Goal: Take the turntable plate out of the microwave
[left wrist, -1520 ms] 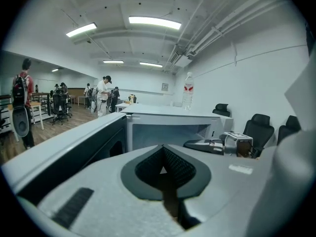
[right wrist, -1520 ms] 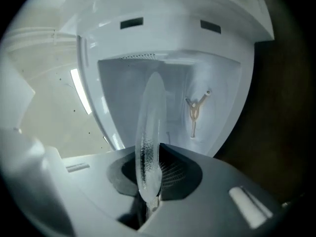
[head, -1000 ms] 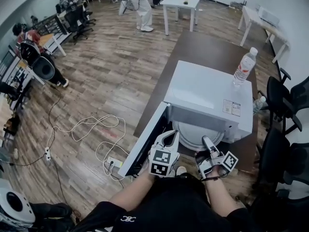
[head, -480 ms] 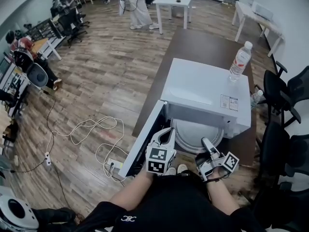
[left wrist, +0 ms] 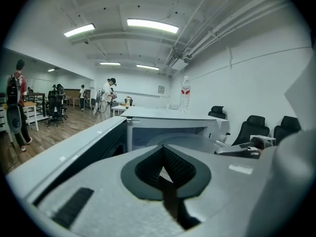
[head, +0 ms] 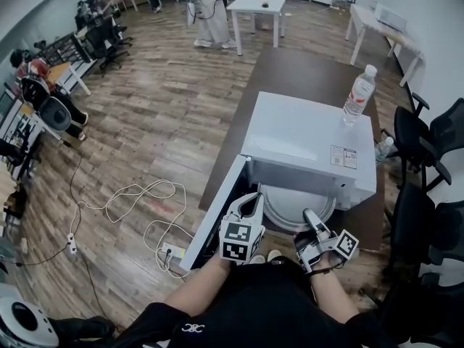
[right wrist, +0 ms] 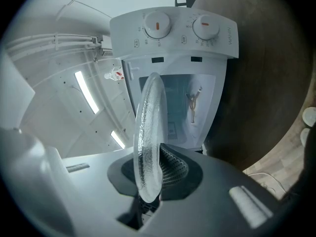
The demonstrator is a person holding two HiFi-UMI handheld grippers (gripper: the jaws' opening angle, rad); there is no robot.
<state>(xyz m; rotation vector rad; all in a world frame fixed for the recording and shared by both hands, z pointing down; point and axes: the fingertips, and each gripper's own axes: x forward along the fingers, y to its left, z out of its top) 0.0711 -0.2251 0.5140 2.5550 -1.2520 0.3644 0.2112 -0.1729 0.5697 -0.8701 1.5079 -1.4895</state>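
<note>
The white microwave point(head: 308, 140) stands on a brown table with its door point(head: 217, 212) swung open to the left. The round glass turntable plate point(head: 293, 205) sticks partway out of the cavity. My right gripper point(head: 309, 214) is shut on the plate's near rim. In the right gripper view the plate point(right wrist: 148, 132) shows edge-on between the pads of that gripper point(right wrist: 150, 181), below the microwave's two dials point(right wrist: 173, 26). My left gripper point(head: 252, 200) hovers by the plate's left edge, beside the door. In its own view the left gripper point(left wrist: 165, 169) is shut, with nothing between the jaws.
A water bottle point(head: 359, 93) stands on the microwave's far right corner. Black office chairs point(head: 428, 136) crowd the table's right side. A white cable and power strip point(head: 138, 194) lie on the wood floor to the left. People and desks are farther back.
Both grippers and the plate keep their places. Only the head camera has shifted a little.
</note>
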